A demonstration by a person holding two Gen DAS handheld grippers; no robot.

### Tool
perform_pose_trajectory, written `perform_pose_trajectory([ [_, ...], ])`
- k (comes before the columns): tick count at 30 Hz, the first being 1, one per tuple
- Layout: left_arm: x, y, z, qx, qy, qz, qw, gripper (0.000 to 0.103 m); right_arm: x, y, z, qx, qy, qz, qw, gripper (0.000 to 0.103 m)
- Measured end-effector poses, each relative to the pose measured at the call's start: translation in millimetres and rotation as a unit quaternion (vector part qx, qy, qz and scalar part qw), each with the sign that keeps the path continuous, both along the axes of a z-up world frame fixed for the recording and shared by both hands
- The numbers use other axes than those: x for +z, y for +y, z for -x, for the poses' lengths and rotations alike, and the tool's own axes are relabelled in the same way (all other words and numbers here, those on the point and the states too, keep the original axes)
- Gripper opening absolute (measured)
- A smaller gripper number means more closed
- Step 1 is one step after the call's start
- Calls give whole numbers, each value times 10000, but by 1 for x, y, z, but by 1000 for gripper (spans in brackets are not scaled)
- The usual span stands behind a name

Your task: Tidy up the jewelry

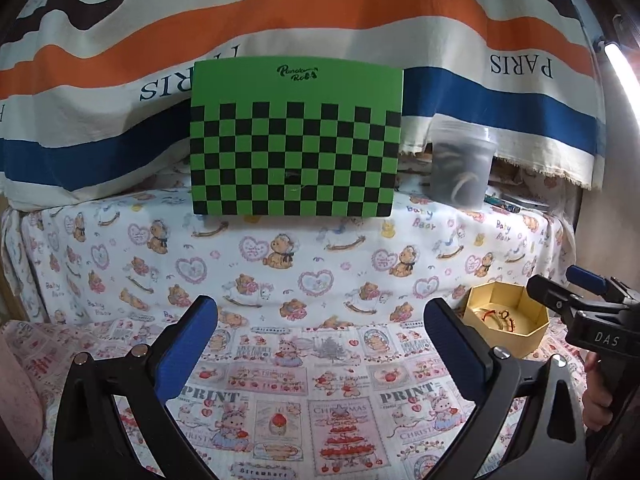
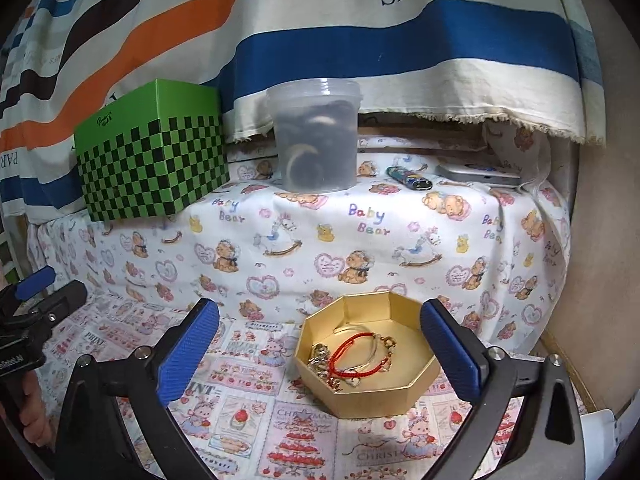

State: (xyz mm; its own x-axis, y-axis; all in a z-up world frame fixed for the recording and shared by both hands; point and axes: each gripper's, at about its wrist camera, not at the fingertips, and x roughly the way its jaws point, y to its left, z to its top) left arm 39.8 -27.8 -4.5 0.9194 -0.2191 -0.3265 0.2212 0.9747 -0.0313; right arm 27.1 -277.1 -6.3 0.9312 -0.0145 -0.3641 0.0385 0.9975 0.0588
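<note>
We cannot make out what fills the cloudy plastic tub right of the green checkered box; only dark coils and a pale ring show. In the gold octagonal box the jewelry tangles, pieces indistinct. In the left wrist view, the left tongs' right finger hides the box's near-left wall.
</note>
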Motion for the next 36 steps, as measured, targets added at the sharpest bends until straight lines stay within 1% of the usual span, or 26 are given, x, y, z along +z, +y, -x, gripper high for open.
perform_pose_trajectory([
  [2,-3,-3,-1,0,46,-44,10000,102,-1,2,1,-53,-69,104,9999,103],
  [4,-6,-5,2,138,-46,-101,9998,102,-3,6,1,-274,-156,321,9990,103],
  [5,-7,-6,3,286,-90,-139,9995,102,-4,7,2,-325,-209,366,9986,103],
  [7,-7,-8,5,301,-155,-177,9993,102,-5,9,4,-383,-263,424,9980,103],
  [11,-7,-11,5,360,-188,-290,9988,102,-4,8,4,-304,-275,358,9985,103],
  [14,-7,-9,5,443,-182,-237,9986,102,-5,10,3,-271,-247,376,9986,103],
  [18,-7,-9,5,466,-176,-266,9984,102,-5,15,2,-149,-232,381,9989,103],
  [25,-7,-6,2,607,-173,-238,9977,102,-6,13,1,-153,-206,316,9992,103],
  [28,-7,-6,2,603,-171,-239,9977,102,-6,13,0,-131,-169,309,9993,103],
  [36,-6,-9,3,401,-200,-260,9987,102,-8,16,-2,-87,-57,320,9994,103],
])
